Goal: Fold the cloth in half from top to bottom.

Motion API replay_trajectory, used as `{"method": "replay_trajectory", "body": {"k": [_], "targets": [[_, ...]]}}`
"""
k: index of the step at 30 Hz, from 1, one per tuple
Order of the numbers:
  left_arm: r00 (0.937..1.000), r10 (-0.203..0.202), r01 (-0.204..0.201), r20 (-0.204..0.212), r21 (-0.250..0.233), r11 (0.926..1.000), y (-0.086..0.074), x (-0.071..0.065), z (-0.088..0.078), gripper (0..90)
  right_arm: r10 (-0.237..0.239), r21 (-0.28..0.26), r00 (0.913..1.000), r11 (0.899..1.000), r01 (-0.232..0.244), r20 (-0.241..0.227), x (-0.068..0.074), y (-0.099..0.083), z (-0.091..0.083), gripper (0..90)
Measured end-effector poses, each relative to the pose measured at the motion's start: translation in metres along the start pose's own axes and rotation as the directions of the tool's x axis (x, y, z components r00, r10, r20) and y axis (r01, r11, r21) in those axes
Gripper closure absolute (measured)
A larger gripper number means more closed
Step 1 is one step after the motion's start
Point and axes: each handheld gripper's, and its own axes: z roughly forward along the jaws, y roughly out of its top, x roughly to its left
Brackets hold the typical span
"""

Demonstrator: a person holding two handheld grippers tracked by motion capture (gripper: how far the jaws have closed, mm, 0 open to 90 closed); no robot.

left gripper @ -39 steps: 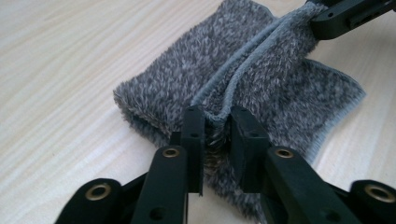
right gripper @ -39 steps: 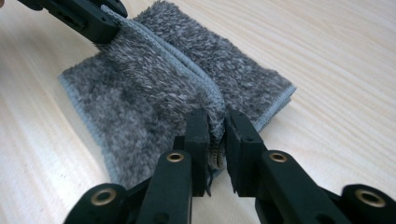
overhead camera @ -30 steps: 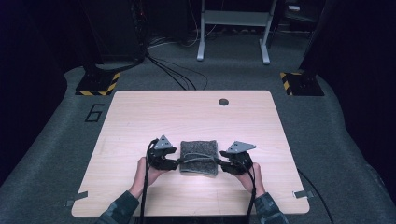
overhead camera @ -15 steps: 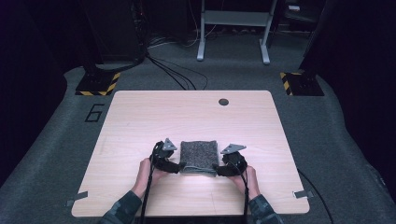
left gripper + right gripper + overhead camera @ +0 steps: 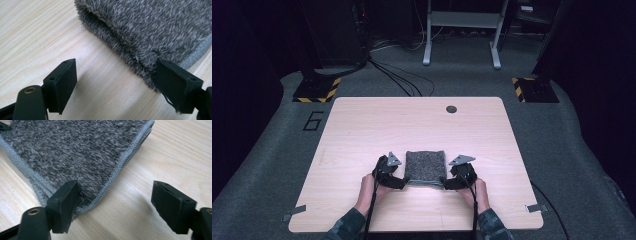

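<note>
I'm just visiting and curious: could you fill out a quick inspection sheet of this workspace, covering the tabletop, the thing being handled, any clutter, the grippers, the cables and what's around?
Surface: pale wooden table, bare apart from the work.
Job's things: folded grey towel, lying flat near the front edge.
Clutter: a small dark round spot near the far edge; tape bits at the front corners.
Grippers: left gripper and right gripper flank the towel's near corners; their jaws have just been opening and now stand apart, each with one jaw against the towel's edge, not clamping.
Cables: one trails from each gripper toward the person; more cross the floor behind.
Surroundings: grey carpet, hazard-striped bases, a metal stand.
</note>
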Motion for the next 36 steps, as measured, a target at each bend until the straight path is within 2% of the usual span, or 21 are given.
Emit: {"method": "replay_trajectory", "body": {"k": [2,4,5,6,8,11,14,17,20,23,26,28,30,32,36], "targets": [[0.9997,-0.024,0.024,0.007,0.005,0.9997,-0.001,0.002,-0.003,15.0,0.008,-0.001,0.9999,1.000,-0.008,-0.006,-0.001,0.000,0.000,16.3],[0.9986,-0.050,0.050,0.021,-0.014,0.9987,-0.003,0.004,-0.006,13.7,0.013,-0.008,0.9995,1.000,-0.014,-0.030,-0.004,-0.001,-0.003,14.2],[0.9975,-0.065,0.065,0.027,-0.015,0.9978,-0.004,0.005,-0.010,12.7,0.030,-0.019,0.9985,0.999,-0.031,-0.045,-0.005,-0.001,-0.005,13.9],[0.9980,-0.061,0.061,0.019,-0.024,0.9978,-0.006,0.006,-0.013,11.9,0.021,-0.027,0.9986,0.999,-0.023,-0.049,-0.007,-0.002,-0.008,13.5],[0.9976,-0.069,0.069,0.009,-0.030,0.9972,-0.010,0.009,-0.021,11.2,0.040,-0.042,0.9984,0.998,-0.042,-0.041,-0.009,-0.004,-0.015,13.2],[0.9953,-0.096,0.095,-0.013,-0.050,0.9942,-0.019,0.014,-0.030,10.3,0.047,-0.058,0.9985,0.997,-0.048,-0.028,-0.017,-0.010,-0.026,12.3],[0.9928,-0.109,0.107,-0.050,-0.037,0.9935,-0.032,0.023,-0.039,9.9,0.079,-0.068,0.9969,0.995,-0.079,-0.003,-0.028,-0.020,-0.037,12.3],[0.9856,-0.139,0.136,-0.096,-0.037,0.9900,-0.048,0.033,-0.045,9.1,0.120,-0.066,0.9923,0.991,-0.118,0.031,-0.041,-0.035,-0.046,12.1],[0.9774,-0.150,0.150,-0.149,-0.012,0.9886,-0.064,0.043,-0.053,8.7,0.155,-0.065,0.9855,0.986,-0.150,0.070,-0.054,-0.051,-0.054,11.6],[0.9653,-0.202,0.198,-0.165,-0.044,0.9793,-0.079,0.051,-0.059,7.4,0.190,-0.074,0.9756,0.980,-0.182,0.111,-0.066,-0.067,-0.061,11.6],[0.9512,-0.234,0.222,-0.201,-0.082,0.9716,-0.089,0.056,-0.064,7.0,0.206,-0.074,0.9669,0.978,-0.196,0.151,-0.074,-0.079,-0.066,11.2],[0.9496,-0.245,0.235,-0.195,-0.076,0.9690,-0.094,0.059,-0.067,6.5,0.219,-0.067,0.9598,0.975,-0.210,0.176,-0.077,-0.086,-0.067,10.7],[0.9461,-0.257,0.242,-0.197,-0.097,0.9654,-0.097,0.060,-0.068,6.0,0.217,-0.083,0.9586,0.975,-0.205,0.184,-0.080,-0.090,-0.068,10.6],[0.9411,-0.268,0.250,-0.207,-0.109,0.9622,-0.099,0.060,-0.068,5.8,0.231,-0.089,0.9533,0.972,-0.217,0.195,-0.082,-0.092,-0.070,10.6],[0.9428,-0.264,0.249,-0.203,-0.101,0.9633,-0.098,0.061,-0.068,5.4,0.232,-0.086,0.9520,0.972,-0.219,0.200,-0.083,-0.092,-0.070,9.9]]}}
